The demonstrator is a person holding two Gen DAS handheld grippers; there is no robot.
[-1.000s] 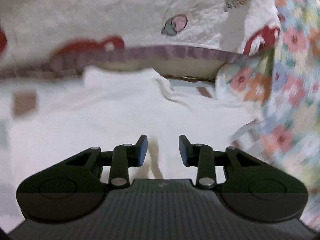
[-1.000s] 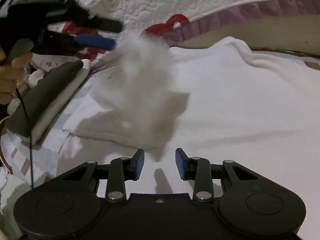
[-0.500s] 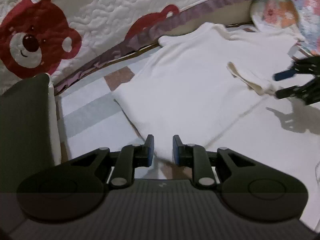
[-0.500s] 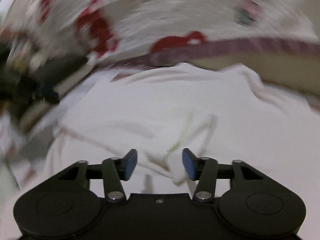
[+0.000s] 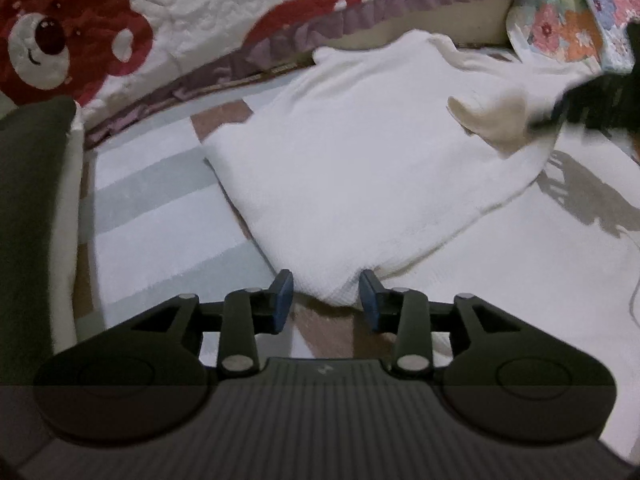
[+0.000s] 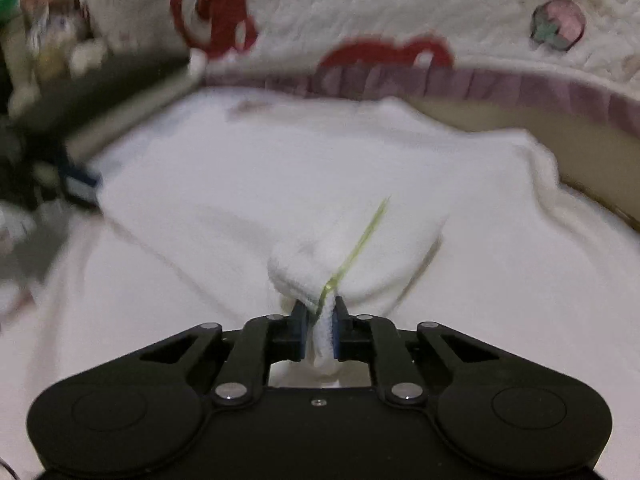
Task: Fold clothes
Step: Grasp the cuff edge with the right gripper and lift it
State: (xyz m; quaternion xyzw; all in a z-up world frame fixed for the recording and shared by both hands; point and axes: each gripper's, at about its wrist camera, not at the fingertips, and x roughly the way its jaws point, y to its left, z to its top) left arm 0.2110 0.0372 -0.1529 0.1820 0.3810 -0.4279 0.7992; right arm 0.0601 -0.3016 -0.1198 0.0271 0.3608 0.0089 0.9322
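A white knit garment (image 5: 360,160) lies spread on the bed; it also fills the right wrist view (image 6: 280,184). My left gripper (image 5: 326,300) is open, its blue pads on either side of the garment's near corner, low over the sheet. My right gripper (image 6: 320,328) is shut on a bunched fold of the garment with a thin green stripe (image 6: 360,240), lifting it a little. The right gripper shows blurred at the right edge of the left wrist view (image 5: 592,108), holding that raised fold.
A quilt with red bears (image 5: 60,40) and a purple ruffle (image 5: 360,12) borders the far side. A dark pillow (image 5: 32,200) lies at the left, a floral cloth (image 5: 568,28) at the far right. The sheet is striped (image 5: 152,220).
My right gripper has closed on a fold of the garment and raised it. My left gripper has opened wider around the near corner.
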